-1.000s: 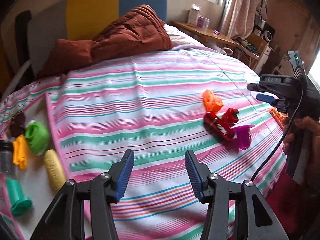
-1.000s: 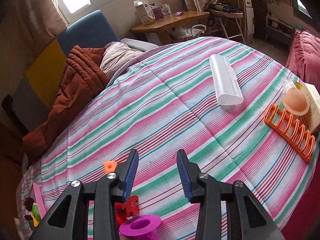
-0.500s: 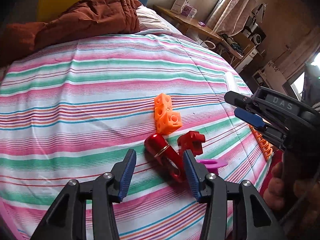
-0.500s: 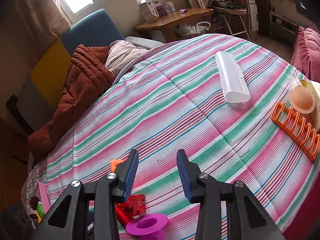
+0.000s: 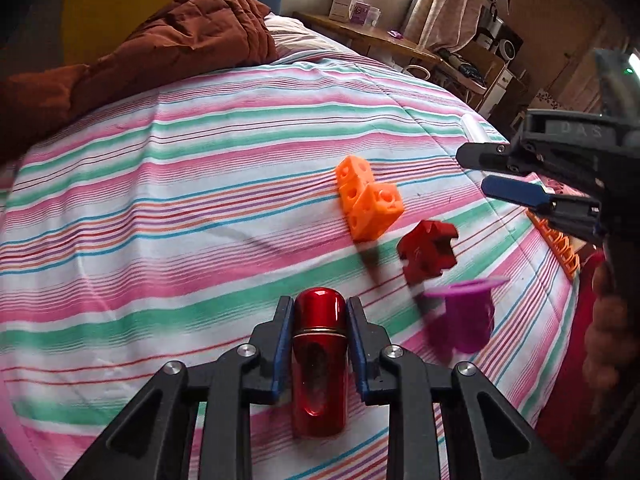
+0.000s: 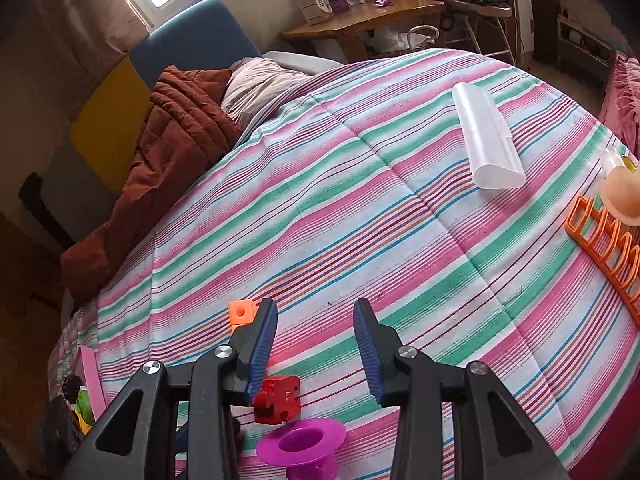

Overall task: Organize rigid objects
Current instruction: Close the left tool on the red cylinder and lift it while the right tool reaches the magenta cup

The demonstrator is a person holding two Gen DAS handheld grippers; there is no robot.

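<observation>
My left gripper [image 5: 319, 312] is shut on a shiny red bottle [image 5: 319, 360] that lies along its fingers on the striped bed cover [image 5: 200, 208]. Ahead of it lie an orange block piece [image 5: 368, 204], a red puzzle-shaped block [image 5: 428, 254] and a purple cup [image 5: 464, 316]. My right gripper [image 6: 315, 336] is open and empty above the cover; it also shows in the left wrist view [image 5: 500, 172] at the right. Under it are the red block [image 6: 278, 398], the purple cup [image 6: 302, 446] and the orange block [image 6: 241, 312].
A brown quilt [image 5: 160, 52] is heaped at the head of the bed. A clear plastic case [image 6: 486, 138] and an orange rack [image 6: 608, 248] with a peach round object [image 6: 620, 196] lie at the right. A wooden desk [image 6: 360, 20] stands behind. Small items [image 6: 80, 404] sit at the left edge.
My left gripper moved forward over the red bottle and closed on it. The right gripper stayed open and shifted only slightly.
</observation>
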